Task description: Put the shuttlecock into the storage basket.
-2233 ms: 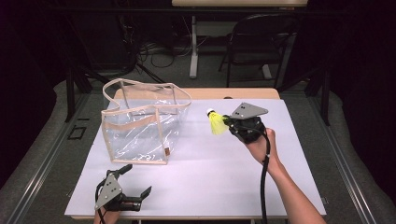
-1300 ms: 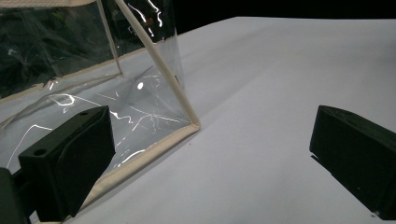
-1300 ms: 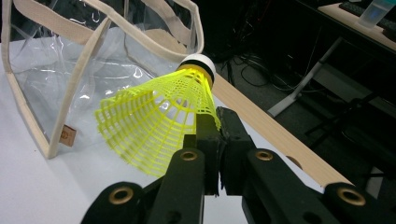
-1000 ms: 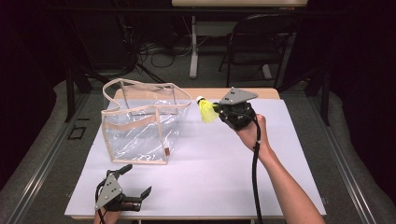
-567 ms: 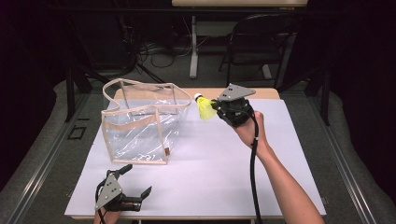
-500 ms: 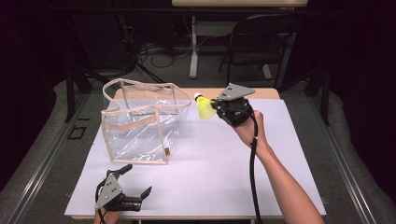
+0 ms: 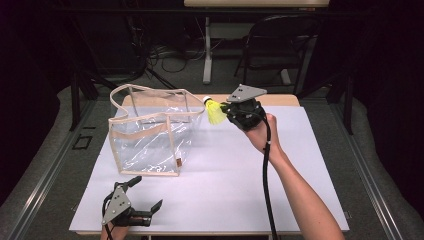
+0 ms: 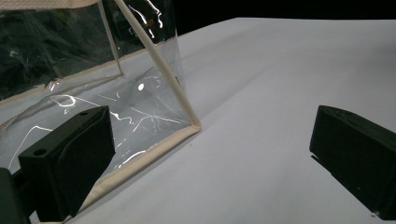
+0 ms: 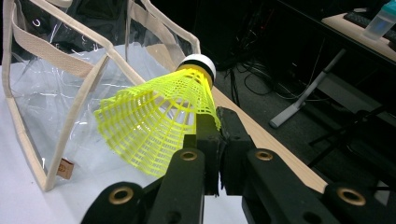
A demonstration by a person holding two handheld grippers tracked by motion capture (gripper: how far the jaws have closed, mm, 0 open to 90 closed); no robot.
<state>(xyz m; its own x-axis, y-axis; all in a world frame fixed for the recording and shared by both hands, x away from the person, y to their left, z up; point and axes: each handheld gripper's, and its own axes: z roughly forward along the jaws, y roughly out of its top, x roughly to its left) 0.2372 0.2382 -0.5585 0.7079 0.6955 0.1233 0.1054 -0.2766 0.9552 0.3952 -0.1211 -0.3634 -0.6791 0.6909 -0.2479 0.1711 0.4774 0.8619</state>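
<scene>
The high view looks forward and down over the whole white tabletop from above its near edge. Each of the 2 tool cameras sits low and close, facing the clear bag, which all 3 views share.

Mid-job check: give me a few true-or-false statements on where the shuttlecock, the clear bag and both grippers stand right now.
1. The right gripper is shut on the yellow shuttlecock. True.
2. The shuttlecock already lies inside the clear bag. False: it is held in the air beside the bag's rim, at its right side in the high view.
3. The left gripper has its jaws open with nothing between them. True.
4. The bag lies flat on its side. False: it stands upright on the white table with its mouth open upward.
5. The left gripper grips the bag's handle. False: it sits near the table's front edge, apart from the bag.
</scene>
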